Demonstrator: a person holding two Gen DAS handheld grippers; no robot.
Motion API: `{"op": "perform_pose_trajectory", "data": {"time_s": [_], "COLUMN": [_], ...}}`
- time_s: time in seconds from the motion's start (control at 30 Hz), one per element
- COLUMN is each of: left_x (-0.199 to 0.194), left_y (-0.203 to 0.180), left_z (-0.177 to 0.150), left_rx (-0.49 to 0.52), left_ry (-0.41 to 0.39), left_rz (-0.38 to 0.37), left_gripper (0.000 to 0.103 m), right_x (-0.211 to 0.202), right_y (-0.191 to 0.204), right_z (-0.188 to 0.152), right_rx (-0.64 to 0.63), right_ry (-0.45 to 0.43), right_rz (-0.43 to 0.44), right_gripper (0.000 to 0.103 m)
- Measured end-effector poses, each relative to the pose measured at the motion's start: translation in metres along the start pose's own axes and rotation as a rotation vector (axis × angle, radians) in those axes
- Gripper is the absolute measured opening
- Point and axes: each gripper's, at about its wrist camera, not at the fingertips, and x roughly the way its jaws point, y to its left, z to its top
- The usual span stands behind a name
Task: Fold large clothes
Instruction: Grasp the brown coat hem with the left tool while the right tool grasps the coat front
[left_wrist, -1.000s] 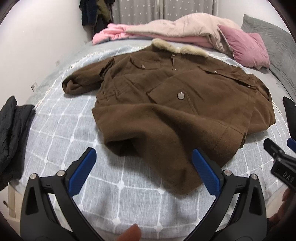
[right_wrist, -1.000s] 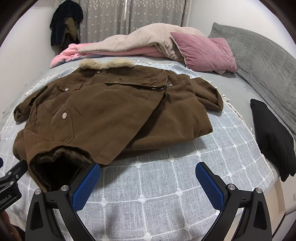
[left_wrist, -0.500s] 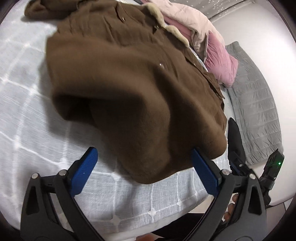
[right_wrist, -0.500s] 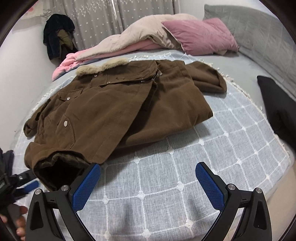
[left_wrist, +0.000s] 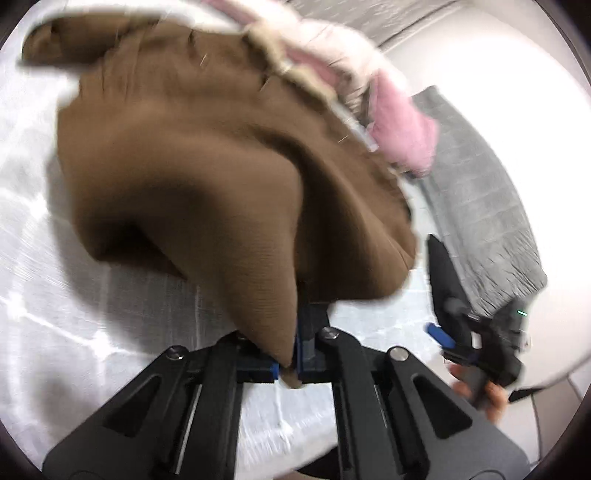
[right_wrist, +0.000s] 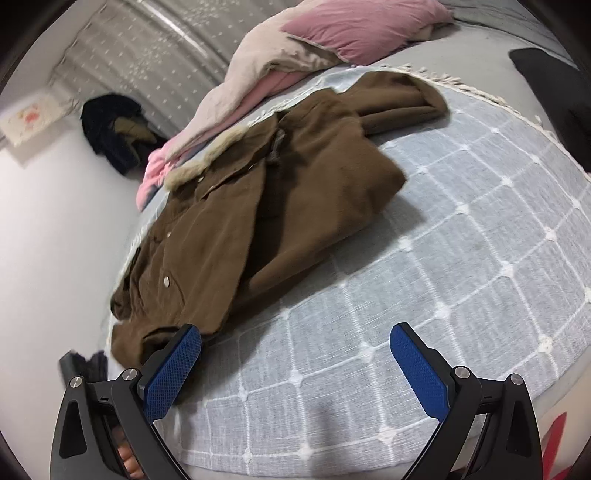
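A large brown jacket (left_wrist: 207, 155) with a pale fur collar (right_wrist: 207, 162) lies spread on the bed, front up, snap buttons showing. My left gripper (left_wrist: 295, 354) is shut on the jacket's bottom hem, and the cloth rises in a peak into its jaws. My right gripper (right_wrist: 295, 365) is open and empty, low over the bedspread just right of the hem corner (right_wrist: 147, 332). The right gripper also shows at the right edge of the left wrist view (left_wrist: 465, 339), held in a hand.
A white checked bedspread (right_wrist: 461, 258) covers the bed. A pink pillow (right_wrist: 362, 26) and a beige-pink quilt (right_wrist: 258, 77) lie behind the jacket. A black garment (left_wrist: 443, 273) lies at the right bed edge, beside a grey blanket (left_wrist: 491, 221). Dark clothes (right_wrist: 114, 133) hang at the wall.
My left gripper has gone forward and shut on the jacket's hem, which now lifts. My right gripper has tilted and swung towards the hem, still open.
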Motion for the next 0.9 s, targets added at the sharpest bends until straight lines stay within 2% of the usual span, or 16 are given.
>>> {"op": "perform_pose_trajectory", "data": {"time_s": [0.13, 0.23, 0.3, 0.4, 0.47, 0.53, 0.67, 0.73, 0.77, 0.83, 0.9], "left_x": [-0.065, -0.101, -0.108, -0.093, -0.077, -0.069, -0.072, -0.075, -0.077, -0.083, -0.086], "left_y": [-0.014, -0.004, 0.01, 0.041, 0.061, 0.059, 0.03, 0.021, 0.015, 0.0, -0.005], "left_z": [0.004, 0.002, -0.004, -0.021, -0.032, -0.041, -0.042, -0.034, -0.033, -0.035, -0.035], "left_rx": [0.08, 0.096, 0.093, 0.074, 0.088, 0.132, 0.244, 0.275, 0.295, 0.347, 0.396], "left_ry": [-0.061, -0.054, -0.013, 0.12, 0.229, 0.246, 0.178, 0.143, 0.123, 0.083, 0.044], "left_rz": [-0.004, 0.033, 0.075, 0.173, 0.261, 0.311, 0.344, 0.345, 0.346, 0.366, 0.414], "left_gripper": [0.006, 0.006, 0.007, 0.009, 0.016, 0.021, 0.035, 0.056, 0.06, 0.071, 0.078], "right_x": [-0.008, -0.014, -0.022, -0.03, -0.031, -0.028, -0.015, -0.006, -0.002, 0.008, 0.016], "right_y": [-0.016, -0.025, -0.03, -0.036, -0.039, -0.039, -0.035, -0.03, -0.028, -0.023, -0.021], "right_z": [0.007, 0.011, 0.014, 0.021, 0.026, 0.034, 0.052, 0.069, 0.077, 0.098, 0.114], "right_rx": [0.034, 0.044, 0.053, 0.054, 0.05, 0.047, 0.005, -0.02, -0.028, -0.041, -0.04], "right_ry": [-0.029, -0.051, -0.066, -0.091, -0.096, -0.089, -0.049, -0.037, -0.035, -0.027, -0.016], "right_rz": [-0.016, -0.028, -0.018, -0.042, -0.074, -0.093, -0.102, -0.102, -0.096, -0.081, -0.058], "right_gripper": [0.102, 0.101, 0.101, 0.101, 0.101, 0.101, 0.101, 0.101, 0.101, 0.096, 0.09]}}
